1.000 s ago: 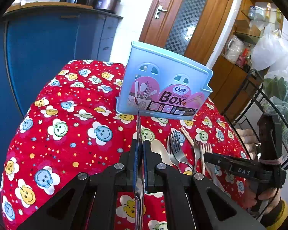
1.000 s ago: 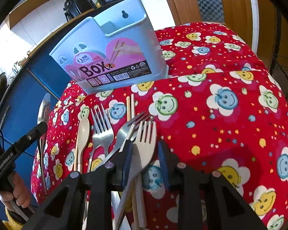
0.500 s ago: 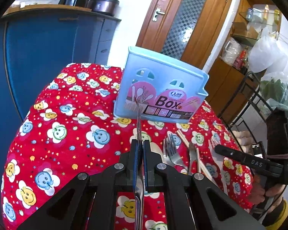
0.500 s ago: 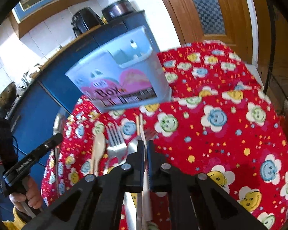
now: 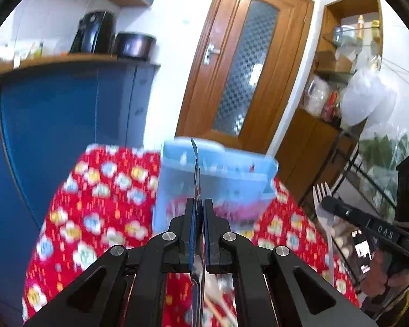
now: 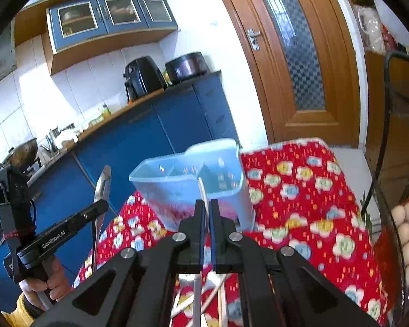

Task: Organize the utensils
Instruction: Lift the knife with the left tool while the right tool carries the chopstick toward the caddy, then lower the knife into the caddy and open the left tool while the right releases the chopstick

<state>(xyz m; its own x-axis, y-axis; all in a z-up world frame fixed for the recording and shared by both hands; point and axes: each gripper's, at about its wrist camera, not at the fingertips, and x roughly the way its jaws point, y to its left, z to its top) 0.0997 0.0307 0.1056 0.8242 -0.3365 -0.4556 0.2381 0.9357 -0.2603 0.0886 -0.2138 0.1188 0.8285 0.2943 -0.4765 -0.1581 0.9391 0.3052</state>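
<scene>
Both grippers are rising, left gripper pinching a spoon, right gripper having just closed on a fork, so they should be aiming straight over the blue box.

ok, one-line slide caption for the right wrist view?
Right hand-held gripper shut on a pale fork, blue utensil box ahead.

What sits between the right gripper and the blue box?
Only the fork clamped in the right gripper, pointing at the blue box; shown in right wrist view.

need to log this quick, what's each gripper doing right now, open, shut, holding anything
Left gripper: shut on a metal spoon, held edge-on.
Right gripper: shut on a pale fork, tines up.
</scene>
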